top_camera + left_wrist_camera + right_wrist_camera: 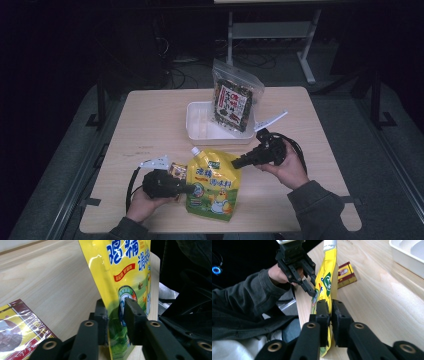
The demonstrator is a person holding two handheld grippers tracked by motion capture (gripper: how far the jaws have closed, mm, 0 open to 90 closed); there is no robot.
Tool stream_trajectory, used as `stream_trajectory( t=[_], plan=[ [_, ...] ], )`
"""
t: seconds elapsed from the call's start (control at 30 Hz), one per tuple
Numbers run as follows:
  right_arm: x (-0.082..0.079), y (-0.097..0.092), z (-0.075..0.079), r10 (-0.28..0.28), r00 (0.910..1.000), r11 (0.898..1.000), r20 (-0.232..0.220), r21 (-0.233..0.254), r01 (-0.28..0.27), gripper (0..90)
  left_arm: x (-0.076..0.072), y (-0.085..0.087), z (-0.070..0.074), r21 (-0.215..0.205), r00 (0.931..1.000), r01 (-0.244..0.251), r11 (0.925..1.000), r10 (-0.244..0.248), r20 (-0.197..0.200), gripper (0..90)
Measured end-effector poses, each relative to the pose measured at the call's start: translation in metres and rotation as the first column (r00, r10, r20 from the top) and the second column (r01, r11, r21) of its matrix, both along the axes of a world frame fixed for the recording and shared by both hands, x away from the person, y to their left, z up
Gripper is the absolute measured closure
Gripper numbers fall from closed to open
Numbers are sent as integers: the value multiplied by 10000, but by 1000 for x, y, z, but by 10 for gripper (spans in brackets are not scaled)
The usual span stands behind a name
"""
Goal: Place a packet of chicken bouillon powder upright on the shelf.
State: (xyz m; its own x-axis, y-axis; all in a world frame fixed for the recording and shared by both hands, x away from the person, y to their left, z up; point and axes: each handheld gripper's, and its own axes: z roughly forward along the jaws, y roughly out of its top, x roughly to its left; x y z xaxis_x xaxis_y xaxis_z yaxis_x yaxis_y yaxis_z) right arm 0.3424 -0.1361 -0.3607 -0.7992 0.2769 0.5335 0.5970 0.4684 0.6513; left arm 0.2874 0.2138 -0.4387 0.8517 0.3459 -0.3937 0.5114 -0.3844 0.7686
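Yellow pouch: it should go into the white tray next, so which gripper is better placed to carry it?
Left, probably: the left gripper is clamped on the yellow pouch; the right gripper brackets its edge, grip unclear, though nearer the white tray.

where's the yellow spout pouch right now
In the high view the yellow spout pouch stands at the table's near edge, between the left tongs clamping its left side and the right tongs, nearer than the white tray.
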Motion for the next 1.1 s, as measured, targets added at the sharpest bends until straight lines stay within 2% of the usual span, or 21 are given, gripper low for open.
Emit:
stream_trajectory(
  t=[0.2,0.37,0.63,0.77,0.93,1.1],
  plan=[
    [11,14,12,468,9985,9978,-295,-466,-481,740,-1,-2,1,-44,9999,73,10000,-73,77,754],
    [21,30,19,655,9969,9917,-443,-1080,-699,735,-1,-3,1,-33,9999,89,10000,-89,110,754],
    [36,52,27,958,9911,9761,-924,-1864,-1117,743,-2,-3,3,-22,9998,105,9999,-105,188,754],
    [38,59,29,1126,9866,9663,-1182,-2182,-1364,807,-2,-4,4,-10,9997,119,9999,-119,228,754],
    [39,59,31,1102,9835,9620,-1431,-2334,-1418,868,-1,-4,5,-38,9996,116,9999,-115,248,752],
    [37,58,33,1212,9796,9629,-1605,-2208,-1553,886,-2,-7,5,69,9995,85,9999,-87,293,730]
  ],
)
